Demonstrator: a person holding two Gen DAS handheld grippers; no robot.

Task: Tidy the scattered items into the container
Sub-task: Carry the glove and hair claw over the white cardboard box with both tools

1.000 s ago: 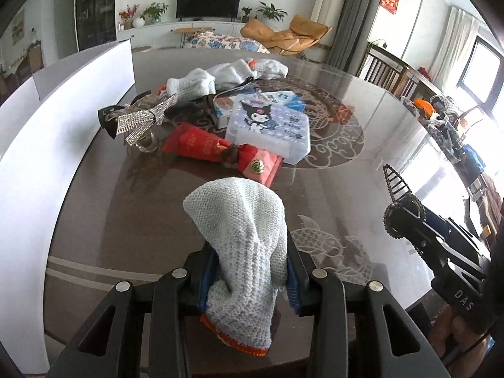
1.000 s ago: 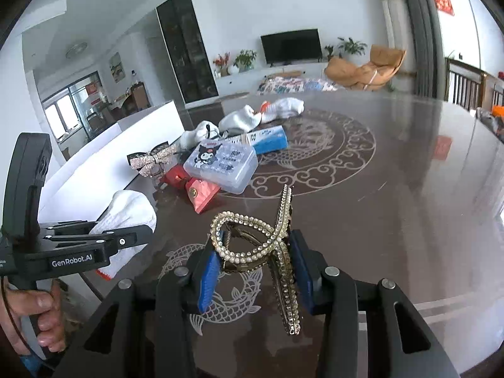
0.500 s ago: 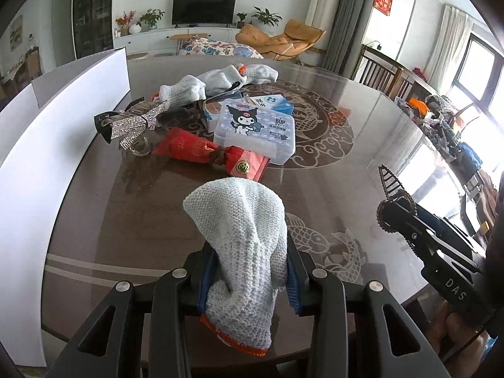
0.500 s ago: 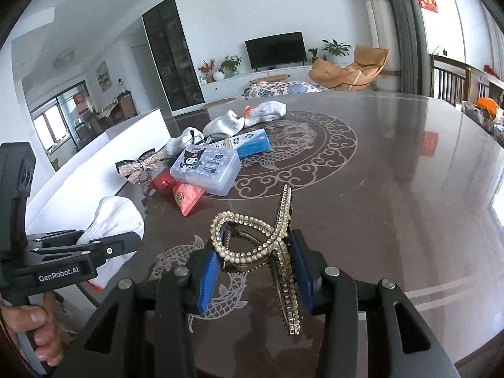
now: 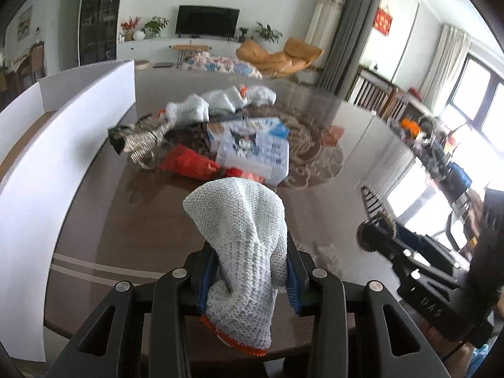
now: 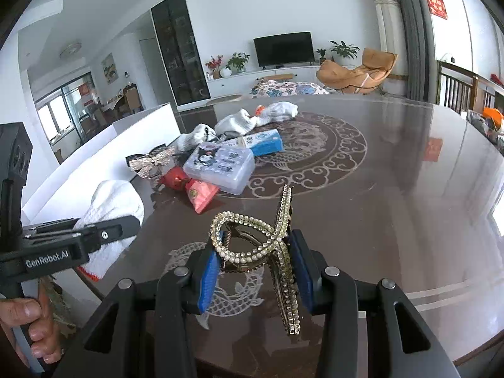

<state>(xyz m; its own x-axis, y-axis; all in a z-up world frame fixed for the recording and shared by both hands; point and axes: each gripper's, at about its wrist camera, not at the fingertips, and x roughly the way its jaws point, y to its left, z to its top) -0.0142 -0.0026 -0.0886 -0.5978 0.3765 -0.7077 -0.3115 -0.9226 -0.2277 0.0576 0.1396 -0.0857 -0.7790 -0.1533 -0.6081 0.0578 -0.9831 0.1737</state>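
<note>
My left gripper [image 5: 250, 278] is clamped on a knitted glove [image 5: 242, 239], soft and light, bunched mid-body so it droops below the pads. My right gripper [image 6: 256, 266] pinches a rhinestone hair claw [image 6: 267, 242], stiff, probably brittle, held at its looped handles. The white container [image 5: 63, 145] stands ahead to the left of both.

We find the knitted glove [image 5: 242, 239] between the pads of the left gripper [image 5: 250, 272], above the table [image 6: 393, 189] near its front edge. The hair claw clip [image 6: 267, 245] sits between the pads of the right gripper [image 6: 256, 271], to the right of the glove. The container [image 5: 63, 145] stands along the table's left side. Behind the glove lie the pouch [image 5: 189, 165] and plastic case [image 6: 220, 165]; further back lie more gloves [image 6: 277, 110].
</note>
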